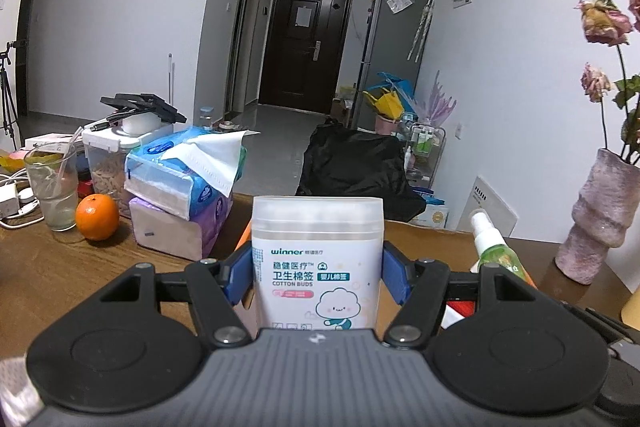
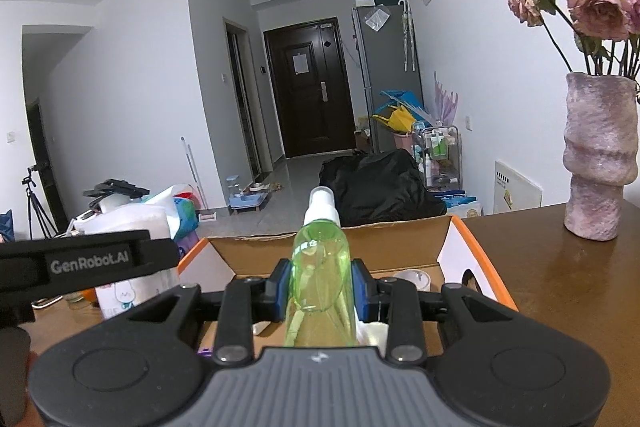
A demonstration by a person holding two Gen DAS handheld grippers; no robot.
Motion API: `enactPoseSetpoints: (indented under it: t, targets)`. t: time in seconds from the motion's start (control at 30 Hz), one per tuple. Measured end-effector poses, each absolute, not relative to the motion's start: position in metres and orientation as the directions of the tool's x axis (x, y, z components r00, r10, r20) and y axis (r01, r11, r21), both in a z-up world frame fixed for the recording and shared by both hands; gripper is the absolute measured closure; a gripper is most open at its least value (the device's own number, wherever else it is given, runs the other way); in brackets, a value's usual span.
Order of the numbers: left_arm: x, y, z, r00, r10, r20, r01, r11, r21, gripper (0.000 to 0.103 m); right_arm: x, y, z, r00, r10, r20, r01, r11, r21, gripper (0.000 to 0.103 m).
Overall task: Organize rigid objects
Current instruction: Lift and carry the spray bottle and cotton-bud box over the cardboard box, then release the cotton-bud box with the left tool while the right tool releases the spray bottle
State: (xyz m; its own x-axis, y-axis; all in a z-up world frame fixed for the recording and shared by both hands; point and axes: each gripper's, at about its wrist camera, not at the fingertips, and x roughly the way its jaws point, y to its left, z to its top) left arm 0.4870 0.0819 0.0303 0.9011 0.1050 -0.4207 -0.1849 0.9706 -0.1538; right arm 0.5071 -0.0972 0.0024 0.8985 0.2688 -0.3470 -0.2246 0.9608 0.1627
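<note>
With our left gripper [image 1: 318, 277] pinching the cotton bud box [image 1: 318, 259] and our right gripper [image 2: 320, 293] clamped on the green spray bottle [image 2: 320, 267] above the open carton [image 2: 460, 247], we risk the slick bottle slipping or the grippers colliding.

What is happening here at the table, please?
A person is tidying with a gripper in each hand. The left gripper is shut on a cotton bud box, held upright. The right gripper is shut on a green spray bottle above an open cardboard box on the wooden table. Neither is put down yet.
</note>
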Motion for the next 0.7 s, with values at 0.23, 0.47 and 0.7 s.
enactPoseSetpoints:
  t: [0.23,0.47,0.7]
  targets:
    - [0.510,0.081,0.026,0.899,0.110,-0.424,-0.183,0.974,-0.135,0.037,0.524,-0.089,-0.003,0.895,0.258,-0.363,-0.219,0.965,0.145,0.073]
    - [0.526,0.079,0.021,0.896,0.127,-0.426,-0.186,0.977,-0.100,0.037,0.537,-0.083,-0.007,0.894,0.244,-0.377,-0.211,0.969,0.128,0.073]
    - [0.537,0.077,0.013,0.893,0.150,-0.425,-0.186,0.981,-0.045,0.037,0.547,-0.077,-0.014,0.888,0.236,-0.395,-0.214,0.972,0.099,0.073]
